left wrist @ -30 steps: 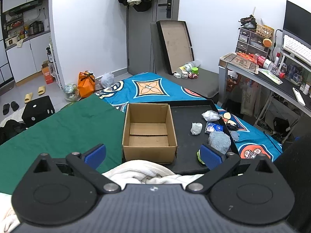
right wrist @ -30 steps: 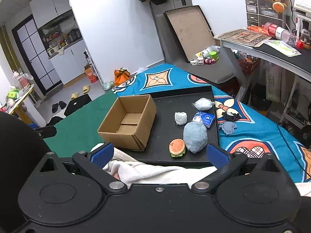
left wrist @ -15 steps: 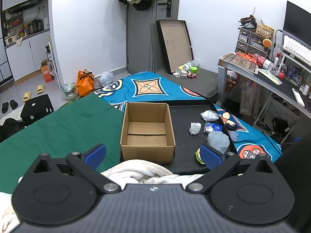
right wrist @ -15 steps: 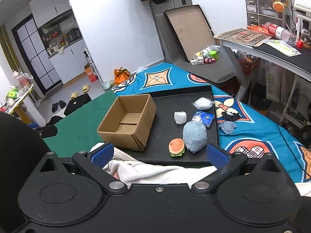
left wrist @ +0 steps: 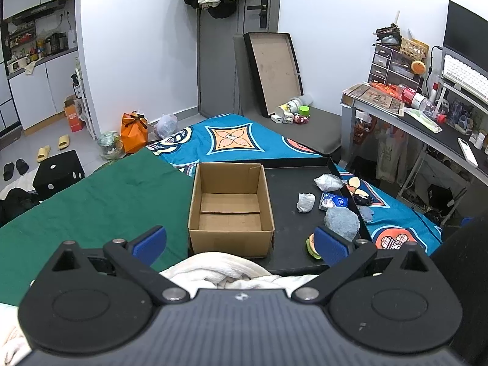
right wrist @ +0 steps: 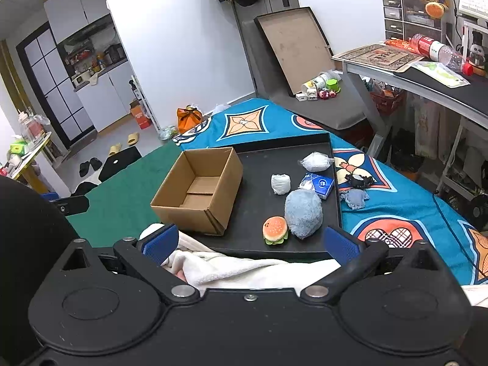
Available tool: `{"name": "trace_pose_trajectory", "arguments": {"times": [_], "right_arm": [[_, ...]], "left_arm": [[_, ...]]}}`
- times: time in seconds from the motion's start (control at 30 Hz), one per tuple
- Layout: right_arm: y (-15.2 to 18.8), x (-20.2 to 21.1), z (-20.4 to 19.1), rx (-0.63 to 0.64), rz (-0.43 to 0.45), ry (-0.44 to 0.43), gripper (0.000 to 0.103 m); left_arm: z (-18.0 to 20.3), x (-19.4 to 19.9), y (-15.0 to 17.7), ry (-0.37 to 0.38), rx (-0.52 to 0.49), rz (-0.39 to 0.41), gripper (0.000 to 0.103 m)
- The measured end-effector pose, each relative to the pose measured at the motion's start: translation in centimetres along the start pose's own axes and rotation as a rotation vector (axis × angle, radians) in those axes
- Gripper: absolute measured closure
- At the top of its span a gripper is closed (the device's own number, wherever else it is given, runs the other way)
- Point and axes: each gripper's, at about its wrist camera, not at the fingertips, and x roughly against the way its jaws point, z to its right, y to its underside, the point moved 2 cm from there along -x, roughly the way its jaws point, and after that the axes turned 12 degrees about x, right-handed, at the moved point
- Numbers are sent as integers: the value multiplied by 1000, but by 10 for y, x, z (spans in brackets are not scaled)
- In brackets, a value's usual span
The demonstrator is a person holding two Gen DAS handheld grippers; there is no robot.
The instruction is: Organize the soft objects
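Note:
An empty cardboard box (left wrist: 231,206) (right wrist: 198,190) stands at the left of a black tray (left wrist: 289,228) (right wrist: 253,183) on the bed. To its right on the tray lie a fuzzy blue-grey plush (right wrist: 303,209) (left wrist: 341,222), a burger toy (right wrist: 275,231) (left wrist: 311,244), a small white roll (right wrist: 280,183) (left wrist: 305,202), a blue packet (right wrist: 318,184) and a clear bag with white stuffing (right wrist: 315,161) (left wrist: 328,182). My left gripper (left wrist: 241,244) and right gripper (right wrist: 248,242) both hover open, short of the tray, holding nothing.
A white blanket (right wrist: 244,267) (left wrist: 219,270) bunches up just under both grippers. A small grey plush (right wrist: 355,197) and a dark item (right wrist: 358,180) lie on the blue patterned cover right of the tray. Green cloth (left wrist: 85,207) covers the left. A desk (right wrist: 411,76) stands far right.
Both grippers have drifted only slightly; the left view has shifted a little so the box sits marginally lower-left. Nothing was grasped or moved.

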Motion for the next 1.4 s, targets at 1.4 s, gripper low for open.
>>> {"name": "trace_pose_trajectory", "arguments": {"times": [1.4], "right_arm": [[2,-26,11,-4,-20,9,0]], "left_arm": [[-8,-23,-13,25,1,-7,1]]}}
